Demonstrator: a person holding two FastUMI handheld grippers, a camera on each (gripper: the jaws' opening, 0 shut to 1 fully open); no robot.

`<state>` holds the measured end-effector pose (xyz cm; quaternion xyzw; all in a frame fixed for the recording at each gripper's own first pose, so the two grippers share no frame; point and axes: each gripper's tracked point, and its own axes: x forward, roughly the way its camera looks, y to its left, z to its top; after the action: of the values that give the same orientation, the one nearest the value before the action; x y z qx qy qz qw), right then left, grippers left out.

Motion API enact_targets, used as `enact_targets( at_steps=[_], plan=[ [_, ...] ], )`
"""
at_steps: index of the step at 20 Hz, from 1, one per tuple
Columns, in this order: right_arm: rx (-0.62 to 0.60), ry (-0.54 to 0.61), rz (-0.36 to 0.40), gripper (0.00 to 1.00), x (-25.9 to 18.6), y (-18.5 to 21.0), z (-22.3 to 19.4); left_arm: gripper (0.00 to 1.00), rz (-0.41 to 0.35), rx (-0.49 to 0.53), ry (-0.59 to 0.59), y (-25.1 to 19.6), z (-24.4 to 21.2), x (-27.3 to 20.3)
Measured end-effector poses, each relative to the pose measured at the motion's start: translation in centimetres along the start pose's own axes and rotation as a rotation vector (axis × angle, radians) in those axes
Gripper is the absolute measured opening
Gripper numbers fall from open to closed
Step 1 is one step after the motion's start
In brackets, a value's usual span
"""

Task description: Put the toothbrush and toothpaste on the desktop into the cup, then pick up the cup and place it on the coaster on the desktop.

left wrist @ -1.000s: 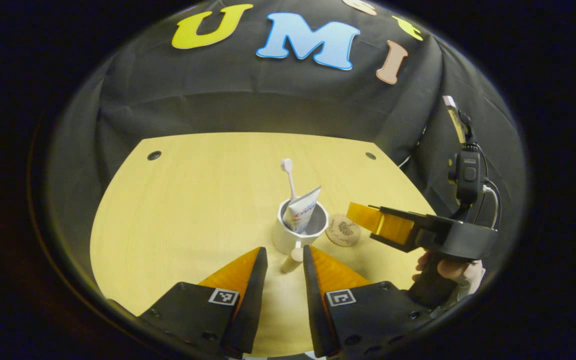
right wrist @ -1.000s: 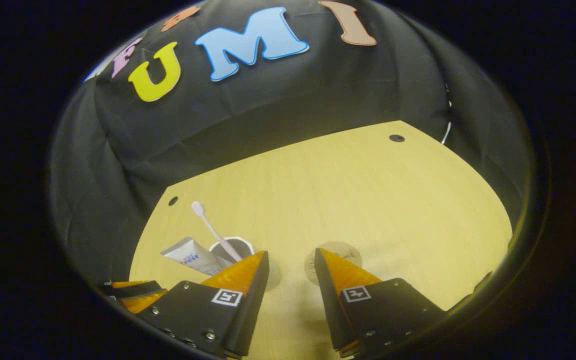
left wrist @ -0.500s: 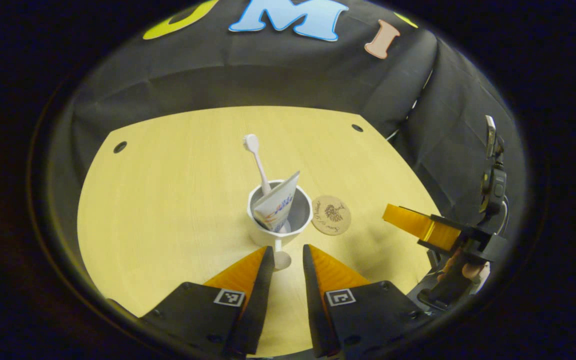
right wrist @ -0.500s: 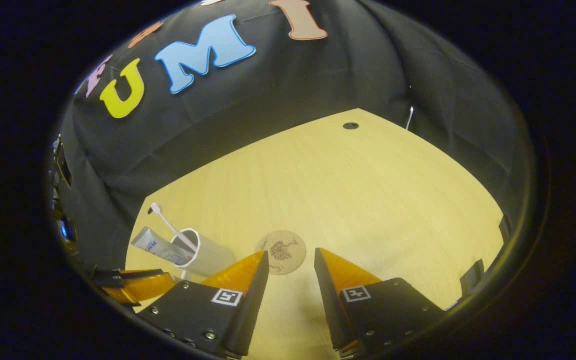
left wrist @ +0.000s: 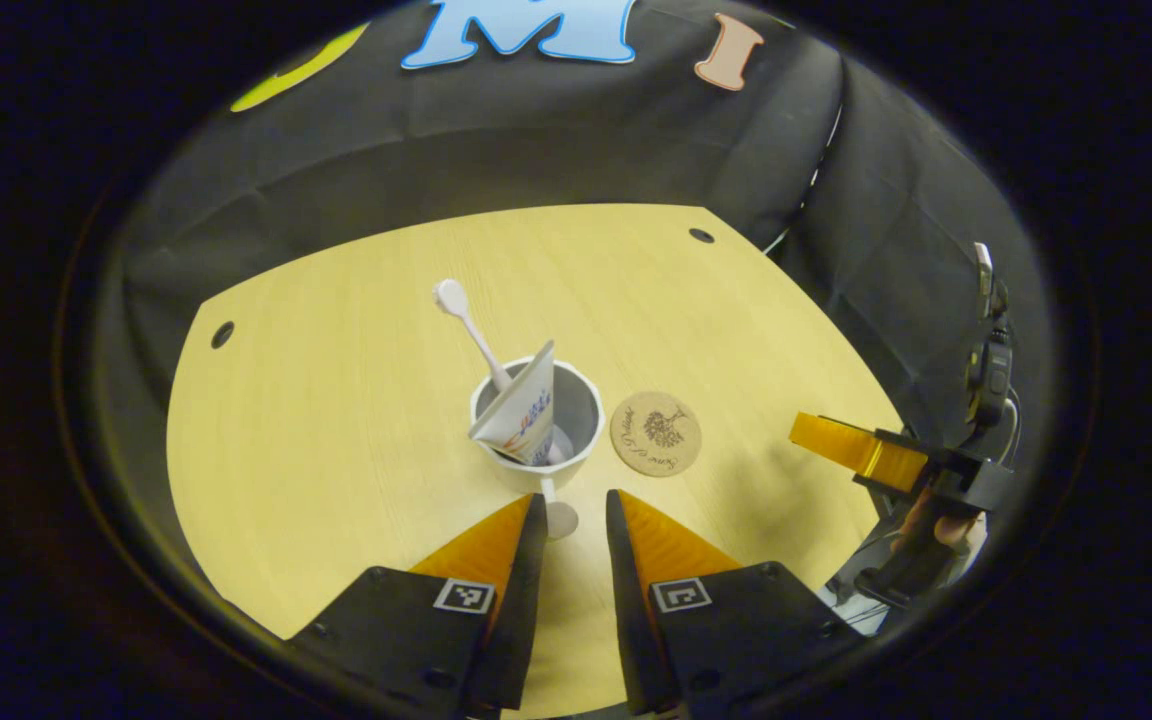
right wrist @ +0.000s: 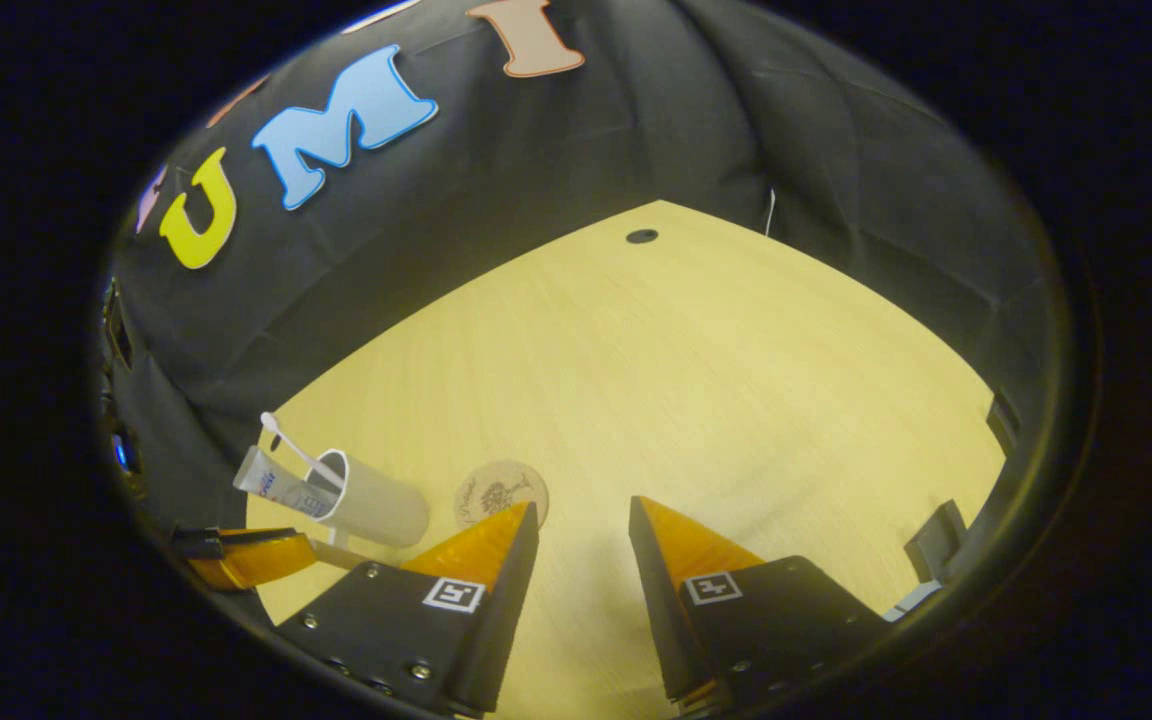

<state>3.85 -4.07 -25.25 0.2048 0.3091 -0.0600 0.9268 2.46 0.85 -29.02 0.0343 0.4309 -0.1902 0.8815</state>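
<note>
1. Just ahead of your left gripper (left wrist: 568, 515), the cup (left wrist: 536, 425) hung by its handle (left wrist: 554, 510), which sat between the fingers; whether they pressed it could not be told.
2. The toothbrush (left wrist: 468, 325) and toothpaste (left wrist: 521, 410) stood in the cup.
3. The coaster (left wrist: 655, 433) lay bare just right of the cup.
4. Your right gripper (right wrist: 581, 525) was parted, holding nothing, above the desktop (right wrist: 736, 380).

Coaster (left wrist: 655, 433) top bare — cup (left wrist: 536, 425) just beside.

One cup (left wrist: 536, 425), one toothbrush (left wrist: 471, 325), one toothpaste tube (left wrist: 521, 415), one coaster (left wrist: 655, 433) and two hand-held grippers.
</note>
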Motion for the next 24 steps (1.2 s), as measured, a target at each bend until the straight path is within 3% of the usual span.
enact_targets(
  at_steps=[8, 9, 10, 24],
  plan=[
    [0.040, 0.014, 0.018, 0.58, 1.7, 0.4, 1.1, 0.41, 0.047, 0.047, 0.131, 0.9, -1.2, -1.2],
    [0.047, 0.015, 0.018, 0.58, 1.9, 0.2, 1.2, 0.46, 0.045, 0.043, 0.148, 1.0, -1.4, -1.2],
    [0.056, 0.016, 0.017, 0.58, 2.0, 0.1, 1.4, 0.41, 0.047, 0.041, 0.164, 1.1, -1.6, -1.3],
    [0.133, 0.054, -0.038, 0.58, 4.1, -3.7, 2.3, 0.45, 0.063, -0.007, 0.342, 4.4, -4.6, 0.4]
  ],
)
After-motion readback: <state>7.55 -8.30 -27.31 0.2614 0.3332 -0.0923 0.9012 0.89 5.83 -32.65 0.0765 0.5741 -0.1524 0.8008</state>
